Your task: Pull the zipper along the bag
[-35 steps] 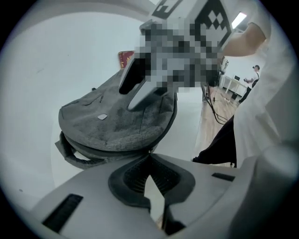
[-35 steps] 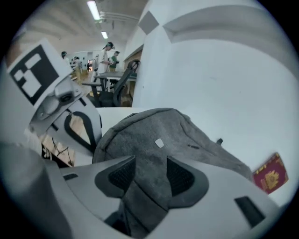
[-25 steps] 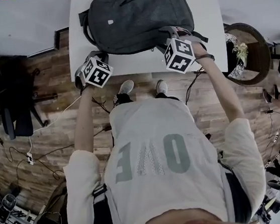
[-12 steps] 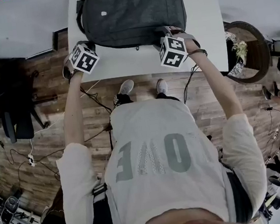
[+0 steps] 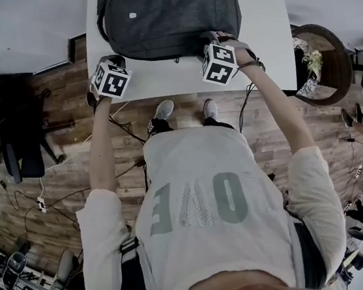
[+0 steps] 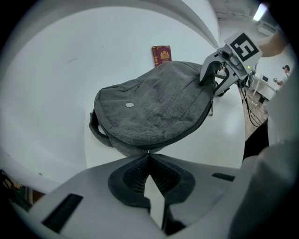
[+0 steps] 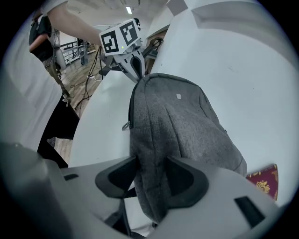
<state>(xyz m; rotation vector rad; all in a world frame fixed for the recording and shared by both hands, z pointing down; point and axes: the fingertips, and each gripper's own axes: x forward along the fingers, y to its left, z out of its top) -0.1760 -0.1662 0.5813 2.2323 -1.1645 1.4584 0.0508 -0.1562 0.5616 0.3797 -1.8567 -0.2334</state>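
Note:
A dark grey bag (image 5: 172, 14) lies flat on the white table (image 5: 160, 78). My left gripper (image 5: 113, 61) is at the bag's near left corner. In the left gripper view this gripper (image 6: 148, 155) is shut, its tips nipping the small metal zipper pull (image 6: 148, 150) on the bag's (image 6: 159, 107) edge. My right gripper (image 5: 219, 39) holds the near right corner. In the right gripper view its pads (image 7: 117, 175) press a fold of the bag's fabric (image 7: 182, 126) from both sides. A second zipper pull (image 7: 125, 126) hangs on the bag's side seam.
A red booklet (image 6: 161, 55) lies on the table beyond the bag. On the wooden floor to the right stands a round wicker stool (image 5: 329, 64), and a dark chair (image 5: 23, 141) stands to the left. Cables (image 5: 56, 196) trail across the floor.
The bag has swung from tilted to square with the table and sits farther from me. Both grippers moved forward with it, the left one also to the left.

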